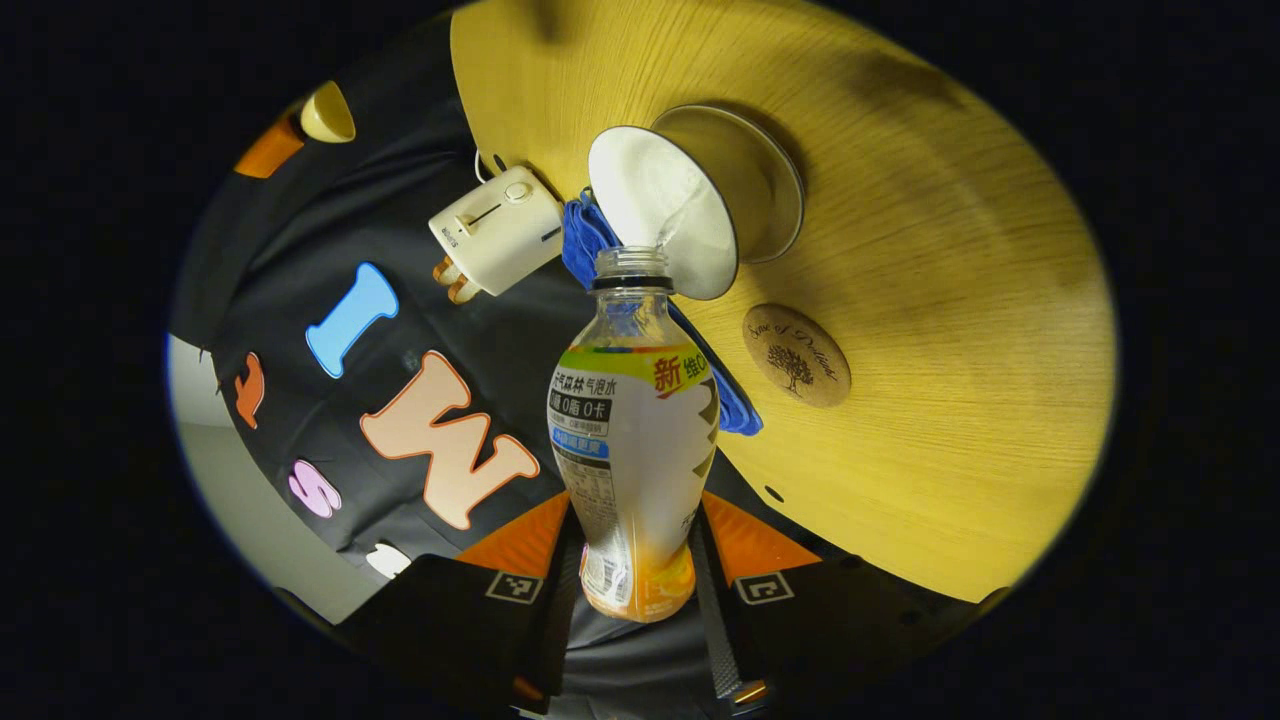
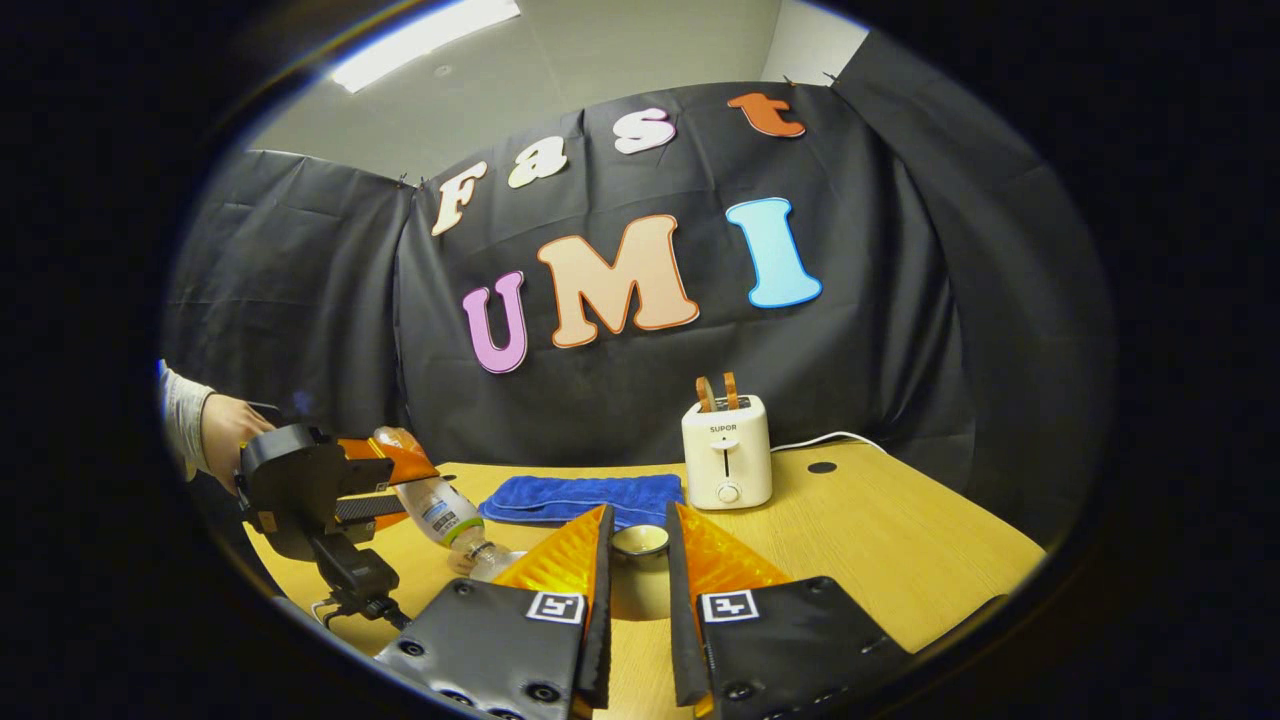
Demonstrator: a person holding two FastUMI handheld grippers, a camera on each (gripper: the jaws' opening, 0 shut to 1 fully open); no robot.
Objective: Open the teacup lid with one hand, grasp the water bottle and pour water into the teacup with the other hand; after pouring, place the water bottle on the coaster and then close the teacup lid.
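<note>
My left gripper [image 1: 635, 520] is shut on the water bottle [image 1: 630, 450], a clear uncapped bottle with a printed label. Its open mouth points at the rim of the white teacup [image 1: 665, 210], which stands lidless on its saucer [image 1: 770, 180]. A round cork coaster [image 1: 796, 355] lies bare on the table beside the cup. In the right gripper view, the left gripper [image 2: 400, 485] holds the bottle [image 2: 440, 512] tilted mouth-down. My right gripper [image 2: 640, 515] is shut on the small round teacup lid [image 2: 640, 541], raised above the table.
A white toaster [image 2: 726, 452] stands at the back of the wooden table [image 2: 900, 540], its cord trailing right. A folded blue towel [image 2: 580, 497] lies left of it, just behind the cup. A hand [image 2: 225, 430] with a pale sleeve holds the left gripper.
</note>
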